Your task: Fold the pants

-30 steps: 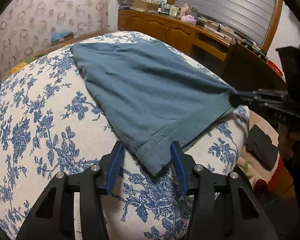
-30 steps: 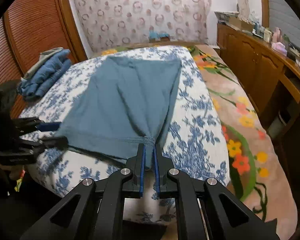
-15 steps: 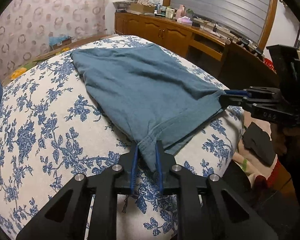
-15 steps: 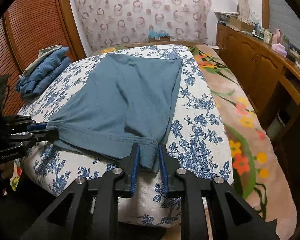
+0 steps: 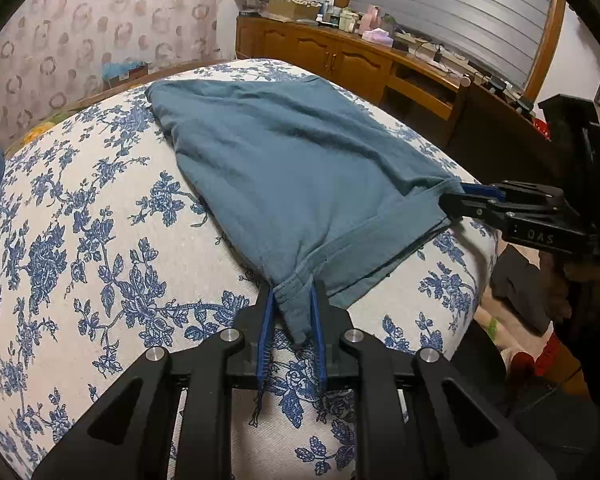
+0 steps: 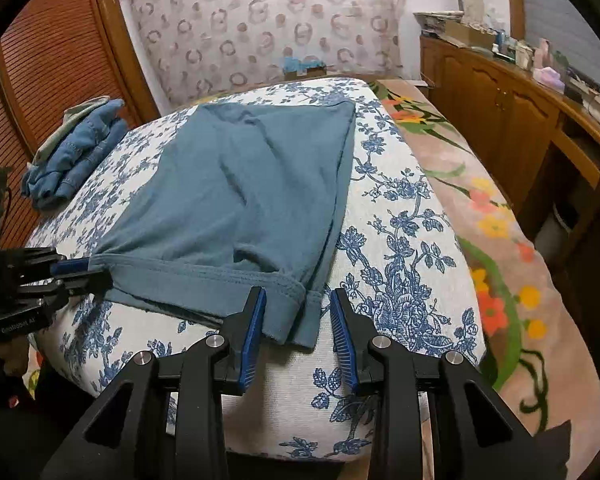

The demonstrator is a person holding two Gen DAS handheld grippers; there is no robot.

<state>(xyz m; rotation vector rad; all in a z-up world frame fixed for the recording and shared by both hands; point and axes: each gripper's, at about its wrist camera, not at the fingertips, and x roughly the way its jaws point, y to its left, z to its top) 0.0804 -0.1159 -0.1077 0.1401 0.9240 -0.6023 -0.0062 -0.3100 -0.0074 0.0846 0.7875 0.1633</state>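
Teal-blue pants (image 5: 292,168) lie flat on a bed with a blue-flowered sheet (image 5: 80,240), hem end toward me. My left gripper (image 5: 292,300) is shut on the near left hem corner, with the cloth bunched between its blue pads. In the right wrist view it (image 6: 96,272) grips that corner at the left edge of the pants (image 6: 252,184). My right gripper (image 6: 298,300) is opening; the other hem corner hangs loosely between its jaws, and the right pad stands apart from the cloth. From the left wrist view it (image 5: 452,195) sits at that corner.
Folded denim clothes (image 6: 76,156) lie at the bed's far left. A flowered blanket (image 6: 500,240) covers the bed's right side. A long wooden dresser (image 6: 500,92) loaded with small items runs along the right wall. Louvred wooden doors (image 6: 40,80) stand to the left.
My left gripper has closed on its hem corner, which lay between open jaws before. My right gripper, earlier clamped on the other corner, has spread its jaws and the cloth has gone slack.
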